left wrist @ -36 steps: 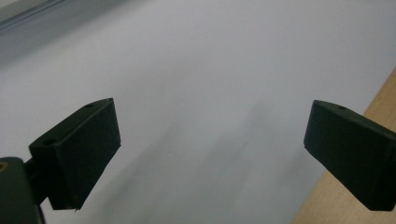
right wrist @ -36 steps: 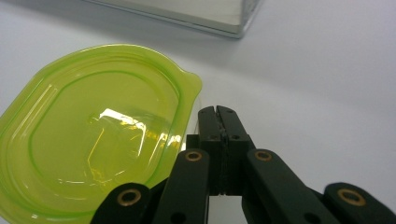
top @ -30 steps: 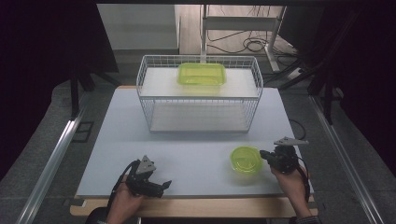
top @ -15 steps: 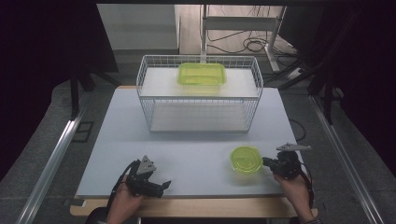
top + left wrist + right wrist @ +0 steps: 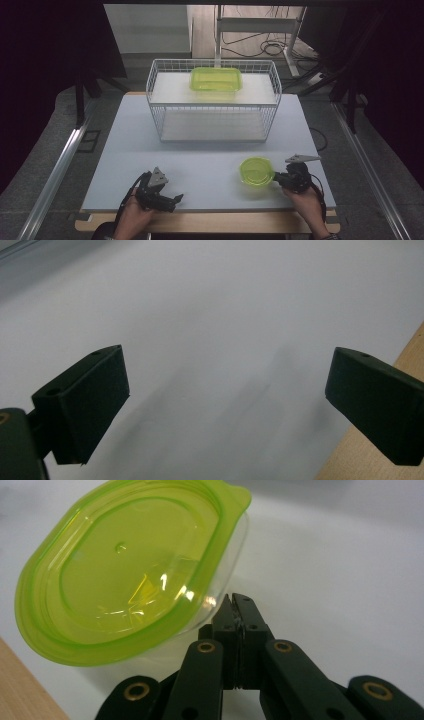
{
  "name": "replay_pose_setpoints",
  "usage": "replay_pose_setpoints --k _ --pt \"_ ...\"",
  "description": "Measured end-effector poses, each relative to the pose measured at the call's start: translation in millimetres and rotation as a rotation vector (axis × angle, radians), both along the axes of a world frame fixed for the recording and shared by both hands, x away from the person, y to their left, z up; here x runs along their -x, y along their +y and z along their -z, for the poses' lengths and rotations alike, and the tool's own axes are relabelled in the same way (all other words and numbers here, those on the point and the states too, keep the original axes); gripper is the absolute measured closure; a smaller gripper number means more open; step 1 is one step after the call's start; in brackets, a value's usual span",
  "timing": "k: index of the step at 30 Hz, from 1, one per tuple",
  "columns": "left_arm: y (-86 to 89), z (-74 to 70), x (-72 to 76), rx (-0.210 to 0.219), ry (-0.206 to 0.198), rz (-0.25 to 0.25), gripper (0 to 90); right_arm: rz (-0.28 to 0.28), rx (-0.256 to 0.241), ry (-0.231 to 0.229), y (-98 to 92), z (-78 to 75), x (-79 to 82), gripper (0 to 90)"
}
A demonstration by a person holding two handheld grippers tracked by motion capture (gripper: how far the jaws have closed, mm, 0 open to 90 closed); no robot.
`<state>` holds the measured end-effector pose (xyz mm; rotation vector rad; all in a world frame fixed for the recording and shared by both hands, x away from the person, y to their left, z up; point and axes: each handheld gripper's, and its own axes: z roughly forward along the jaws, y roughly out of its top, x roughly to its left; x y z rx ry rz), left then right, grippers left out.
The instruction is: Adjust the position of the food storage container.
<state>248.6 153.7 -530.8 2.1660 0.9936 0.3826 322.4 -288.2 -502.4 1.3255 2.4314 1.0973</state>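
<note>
Fingers [image 5: 239, 611] together beside unlabelled green-lidded container [image 5: 125, 575]

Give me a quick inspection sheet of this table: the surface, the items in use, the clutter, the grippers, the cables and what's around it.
Surface: pale grey tabletop with a wooden front edge.
Job's things: round lime-green lidded plastic container near the front right; rectangular lime-green plastic container inside the white wire basket at the back.
Clutter: nothing seen.
Grippers: right gripper, jaws shut, beside the round container, grip on its rim unclear; left gripper, jaws wide open, holding nothing.
Cables: black cables on the floor behind the table.
Surroundings: dark curtains, metal frame legs.
</note>
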Motion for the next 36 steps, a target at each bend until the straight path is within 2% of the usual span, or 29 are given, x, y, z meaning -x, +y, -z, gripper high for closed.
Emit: replay_pose_setpoints --k 8,22,30,33,36 --pt "-0.5 0.4 0.0 -0.006 0.002 0.001 3.7 -0.073 -0.011 0.006 32.2 3.2 -0.4 88.5" --pt "-1.1 0.9 -0.4 -0.014 0.006 0.005 3.8 -0.128 -0.055 0.028 69.6 8.4 -10.7 88.3" --pt "-0.7 0.7 -0.1 -0.011 0.005 0.006 3.9 -0.169 -0.063 0.037 93.1 12.7 -14.1 88.3" --pt "-0.6 0.5 0.2 -0.009 0.005 0.006 4.0 -0.183 -0.048 0.036 97.2 13.1 -14.4 88.3" --pt "-0.5 0.5 0.1 -0.008 0.005 0.006 4.1 -0.174 -0.045 0.025 92.5 10.6 -16.2 87.9"
